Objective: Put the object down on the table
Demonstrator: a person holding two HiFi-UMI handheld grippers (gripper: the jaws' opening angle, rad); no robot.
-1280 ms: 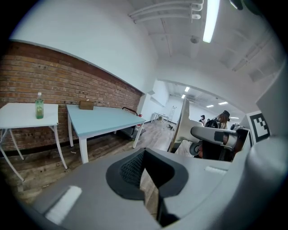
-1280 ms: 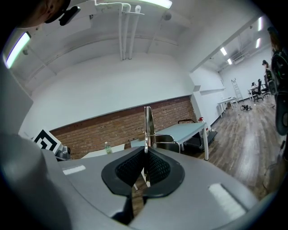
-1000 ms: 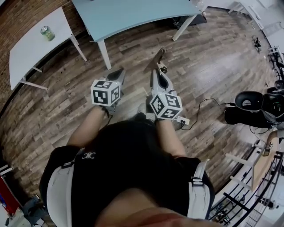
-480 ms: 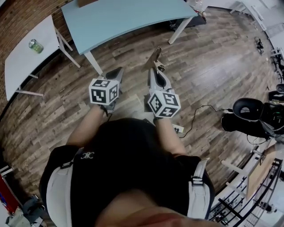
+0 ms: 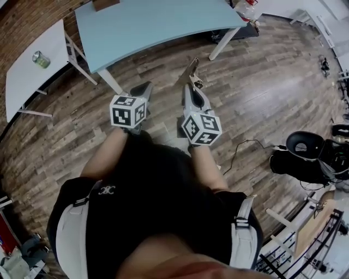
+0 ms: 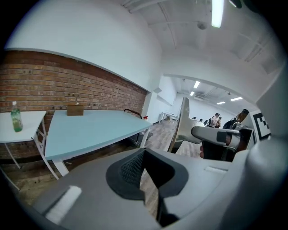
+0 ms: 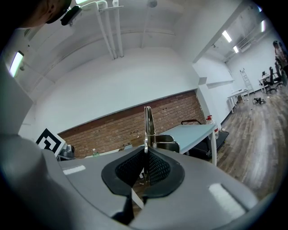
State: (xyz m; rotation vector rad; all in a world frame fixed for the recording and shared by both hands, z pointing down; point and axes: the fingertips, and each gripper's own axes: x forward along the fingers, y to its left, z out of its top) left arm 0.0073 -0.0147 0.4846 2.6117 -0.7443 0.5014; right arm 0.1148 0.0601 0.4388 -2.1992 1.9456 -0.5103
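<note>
My right gripper [image 5: 191, 87] [image 7: 145, 155] is shut on a thin flat board with a metal clip [image 5: 191, 70] [image 7: 147, 121], which sticks out forward past the jaws, edge-on in the right gripper view. It hangs over the wooden floor, short of the light blue table [image 5: 152, 22] [image 7: 193, 131] ahead. My left gripper [image 5: 143, 89] [image 6: 144, 155] is level with the right one, to its left, shut with nothing in it. In the left gripper view the blue table [image 6: 90, 128] lies ahead and to the left.
A brown box [image 5: 104, 4] [image 6: 75, 110] sits at the blue table's far edge. A white table [image 5: 32, 65] at left carries a green bottle [image 5: 40, 59] [image 6: 16, 117]. A black chair [image 5: 305, 150] and a cable [image 5: 240, 147] are at right. A brick wall stands behind the tables.
The person has stepped forward: the blue table now shows more fully and nearer. Both grippers keep the same stance, the right still holding the board.
</note>
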